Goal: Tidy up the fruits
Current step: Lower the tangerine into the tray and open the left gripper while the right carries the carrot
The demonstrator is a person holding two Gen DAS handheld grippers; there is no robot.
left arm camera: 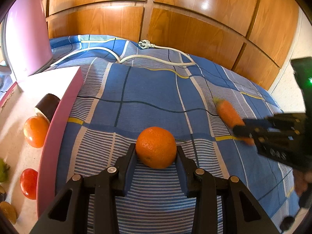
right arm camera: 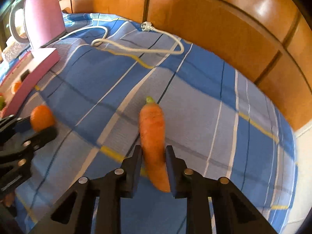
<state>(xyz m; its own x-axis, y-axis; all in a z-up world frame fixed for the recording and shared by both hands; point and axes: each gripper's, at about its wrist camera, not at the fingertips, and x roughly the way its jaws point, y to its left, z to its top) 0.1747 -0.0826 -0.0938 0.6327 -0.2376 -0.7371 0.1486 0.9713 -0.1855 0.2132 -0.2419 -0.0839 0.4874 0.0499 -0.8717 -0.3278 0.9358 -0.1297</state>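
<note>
Gripping an orange [left arm camera: 156, 147] between both pads of the left gripper [left arm camera: 156, 152], jaws clenched on its flanks, fruit resting on the blue checked cloth [left arm camera: 148, 89]. Clamped likewise: right gripper [right arm camera: 153, 154] closed on the lower half of a carrot [right arm camera: 153, 136], pads pressed against both sides, narrow tip pointing back toward the camera, green stub pointing away. Carrot lying on the same cloth, off to the right of the orange and well apart from it; right gripper noted in the left wrist view as a dark blurred body over the carrot's near end.

Beside the orange, to the left: pink tray [left arm camera: 58, 126] with its wall edge running along the cloth. Inside it, an orange fruit [left arm camera: 36, 131], a dark brown piece with a pale cut face [left arm camera: 47, 105] touching it, a red fruit [left arm camera: 29, 183] nearer the camera, a green item at the frame edge only partly visible.

Further back: white power cord [left arm camera: 136, 55] looped across the cloth, plug [left arm camera: 144, 44] lying near the far edge. Pink kettle [left arm camera: 27, 37] standing behind the tray. Beyond all, glossy wooden panels [left arm camera: 195, 19].
</note>
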